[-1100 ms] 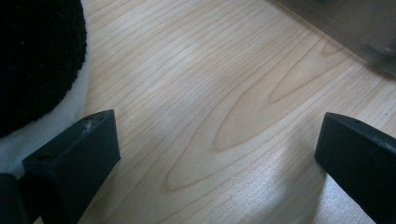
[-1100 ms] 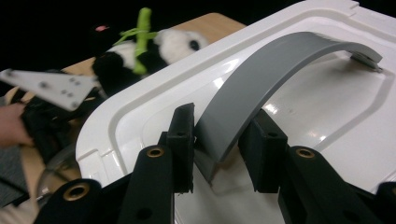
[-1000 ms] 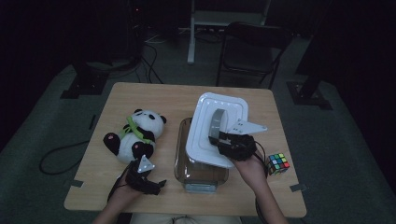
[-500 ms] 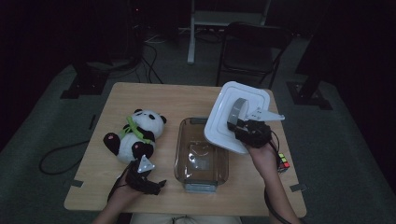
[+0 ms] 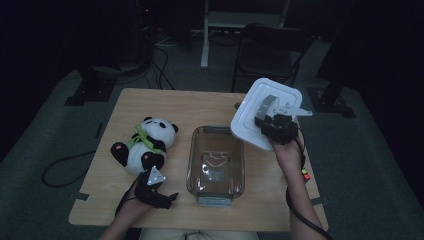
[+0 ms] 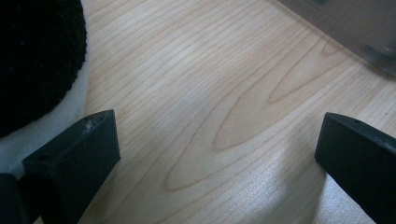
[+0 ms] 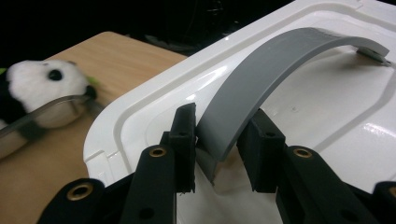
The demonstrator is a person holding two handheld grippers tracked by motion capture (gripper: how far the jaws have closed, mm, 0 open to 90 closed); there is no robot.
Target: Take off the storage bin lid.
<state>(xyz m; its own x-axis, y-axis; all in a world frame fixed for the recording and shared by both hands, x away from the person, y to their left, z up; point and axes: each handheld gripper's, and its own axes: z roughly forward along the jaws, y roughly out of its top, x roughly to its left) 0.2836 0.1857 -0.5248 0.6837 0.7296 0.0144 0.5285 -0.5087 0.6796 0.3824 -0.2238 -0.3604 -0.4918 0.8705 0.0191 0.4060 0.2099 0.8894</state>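
A white lid (image 5: 248, 117) with a grey arched handle (image 5: 266, 103) hangs tilted in the air over the table's right side. My right gripper (image 5: 274, 127) is shut on that handle. In the right gripper view the jaws (image 7: 219, 126) pinch the handle (image 7: 266, 74) near its lower end, with the lid (image 7: 336, 112) behind. A clear rectangular container (image 5: 218, 129) stands uncovered at the table's middle. A panda plush (image 5: 142, 145) lies to its left. My left gripper (image 5: 160, 197) rests open on the wood (image 6: 217, 140) near the front edge, between the panda (image 6: 37, 56) and the container (image 6: 355, 28).
A colour cube (image 5: 304, 175) peeks out beside the right forearm near the table's right edge. A dark chair (image 5: 270, 50) stands behind the wooden table (image 5: 200, 105). Cables lie on the floor at the left. The room around is dark.
The right gripper has carried the lid up and to the right, off the container, which now stands uncovered. The left gripper has stayed put.
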